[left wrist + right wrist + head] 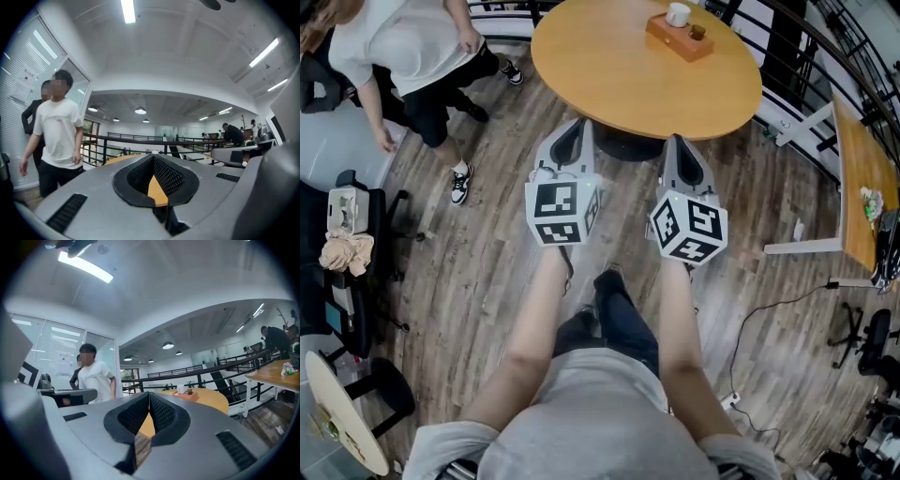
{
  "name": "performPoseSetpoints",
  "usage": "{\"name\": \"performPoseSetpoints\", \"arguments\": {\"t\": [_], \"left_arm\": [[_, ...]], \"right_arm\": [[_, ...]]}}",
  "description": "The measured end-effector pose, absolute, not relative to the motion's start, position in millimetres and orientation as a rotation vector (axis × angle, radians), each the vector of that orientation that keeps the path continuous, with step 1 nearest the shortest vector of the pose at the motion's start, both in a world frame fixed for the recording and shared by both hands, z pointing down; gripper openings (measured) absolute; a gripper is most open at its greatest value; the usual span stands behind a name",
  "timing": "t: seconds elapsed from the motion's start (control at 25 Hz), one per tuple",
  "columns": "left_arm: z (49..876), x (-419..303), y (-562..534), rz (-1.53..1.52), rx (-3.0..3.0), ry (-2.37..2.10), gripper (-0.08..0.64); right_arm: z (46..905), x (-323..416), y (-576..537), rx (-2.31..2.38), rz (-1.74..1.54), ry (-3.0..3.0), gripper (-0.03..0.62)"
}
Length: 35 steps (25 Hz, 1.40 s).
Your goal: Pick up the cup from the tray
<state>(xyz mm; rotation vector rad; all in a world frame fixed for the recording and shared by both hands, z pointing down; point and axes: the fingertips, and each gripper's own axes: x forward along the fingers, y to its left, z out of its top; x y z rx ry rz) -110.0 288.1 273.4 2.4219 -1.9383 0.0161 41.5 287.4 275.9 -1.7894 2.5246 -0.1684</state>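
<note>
Your left gripper (153,158) and right gripper (149,394) are both closed, empty. The cup (678,14) stands on the tray (673,39) across the table (619,66), beside a dark item (697,32) too small to identify.

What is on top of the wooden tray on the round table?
A white cup and a small dark object sit on the tray. The cup's inside can't be seen.

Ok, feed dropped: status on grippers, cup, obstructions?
Shut, empty: left gripper, right gripper. Small white cup untouched on orange wooden tray across round wooden table. Nothing between; person in white shirt stands aside.
</note>
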Motion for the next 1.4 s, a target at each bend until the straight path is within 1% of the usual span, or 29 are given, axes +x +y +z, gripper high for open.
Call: {"name": "performPoseSetpoints", "arguments": {"t": [0.6,1.0,1.4], "left_arm": [[262,-62,170,0.009,2.414,-1.968,0.003],[278,-58,119,0.046,2.399,-1.954,0.003],[281,-68,42,0.048,2.432,-1.906,0.003]], "right_arm": [[267,85,170,-1.772,-0.1,2.575,0.008],[278,104,124,-1.795,-0.141,2.534,0.008],[280,97,51,-1.84,-0.15,2.495,0.008]]}}
